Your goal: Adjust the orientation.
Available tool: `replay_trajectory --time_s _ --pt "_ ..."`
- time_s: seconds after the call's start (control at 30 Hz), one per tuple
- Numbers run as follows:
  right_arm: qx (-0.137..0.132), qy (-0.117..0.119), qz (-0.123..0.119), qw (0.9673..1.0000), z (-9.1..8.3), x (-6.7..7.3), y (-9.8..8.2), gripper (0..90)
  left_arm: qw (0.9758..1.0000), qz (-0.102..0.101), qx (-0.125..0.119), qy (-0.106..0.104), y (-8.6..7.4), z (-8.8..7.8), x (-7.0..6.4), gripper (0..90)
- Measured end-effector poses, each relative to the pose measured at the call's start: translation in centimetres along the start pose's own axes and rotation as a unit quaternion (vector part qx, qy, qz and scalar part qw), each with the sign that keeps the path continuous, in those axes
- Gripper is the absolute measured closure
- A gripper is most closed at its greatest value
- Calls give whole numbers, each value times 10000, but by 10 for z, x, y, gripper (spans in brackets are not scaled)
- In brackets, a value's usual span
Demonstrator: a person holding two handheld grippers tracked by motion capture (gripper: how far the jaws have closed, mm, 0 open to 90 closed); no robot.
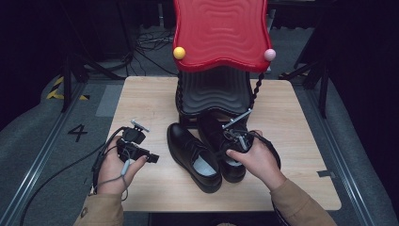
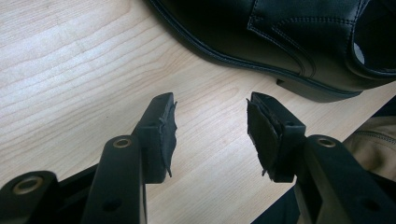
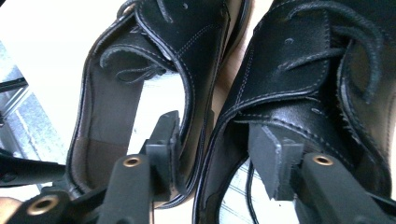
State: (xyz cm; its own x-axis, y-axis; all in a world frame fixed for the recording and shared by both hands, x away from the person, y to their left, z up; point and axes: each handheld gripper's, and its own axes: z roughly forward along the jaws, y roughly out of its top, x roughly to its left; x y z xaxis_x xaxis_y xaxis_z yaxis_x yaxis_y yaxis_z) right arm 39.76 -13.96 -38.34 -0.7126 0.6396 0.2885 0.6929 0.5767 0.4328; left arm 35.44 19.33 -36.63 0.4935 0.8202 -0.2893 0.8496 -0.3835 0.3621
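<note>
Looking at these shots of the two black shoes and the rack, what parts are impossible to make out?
- High view: the right shoe is mostly covered by the right hand and its tongs.
- High view: the black shelf is partly hidden under the red shelf.
- Left gripper view: the left shoe is cut off by the top edge.

The person is wearing tan, jacket-like sleeves (image 1: pixel 101 209) with a plain cuff on each forearm, and a small round button is showing at the edge of the left one. The left black two-jaw gripper (image 1: pixel 153 158) is carrying a short grey metal bar on top and trailing a black cable and a thinner grey lead off the table's near-left edge, while the right black two-jaw gripper (image 1: pixel 225 141) is bearing a similar pale grey bar. Up close, both grippers are showing matte black angular jaws with brass-ringed screw holes, and their dark rubber pads (image 2: pixel 166 130) are looking worn and frayed at the edges.
</note>
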Motion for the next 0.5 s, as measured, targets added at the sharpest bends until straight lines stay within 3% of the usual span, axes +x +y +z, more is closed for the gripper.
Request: replay_trajectory --time_s 0.13,0.27,0.47,0.5 --pt "-13 -101 -8 9999 -4 7 0 454 10000 17 8 43 0 1 0 520" --pt "225 -132 30 9997 4 13 1 398 10000 -21 34 0 1 3 1 520" --pt "666 -364 21 9971 31 18 9 440 10000 -37 28 -26 1 3 2 519" --pt "754 -497 16 9959 36 19 10 487 10000 -46 22 -23 0 3 2 519"
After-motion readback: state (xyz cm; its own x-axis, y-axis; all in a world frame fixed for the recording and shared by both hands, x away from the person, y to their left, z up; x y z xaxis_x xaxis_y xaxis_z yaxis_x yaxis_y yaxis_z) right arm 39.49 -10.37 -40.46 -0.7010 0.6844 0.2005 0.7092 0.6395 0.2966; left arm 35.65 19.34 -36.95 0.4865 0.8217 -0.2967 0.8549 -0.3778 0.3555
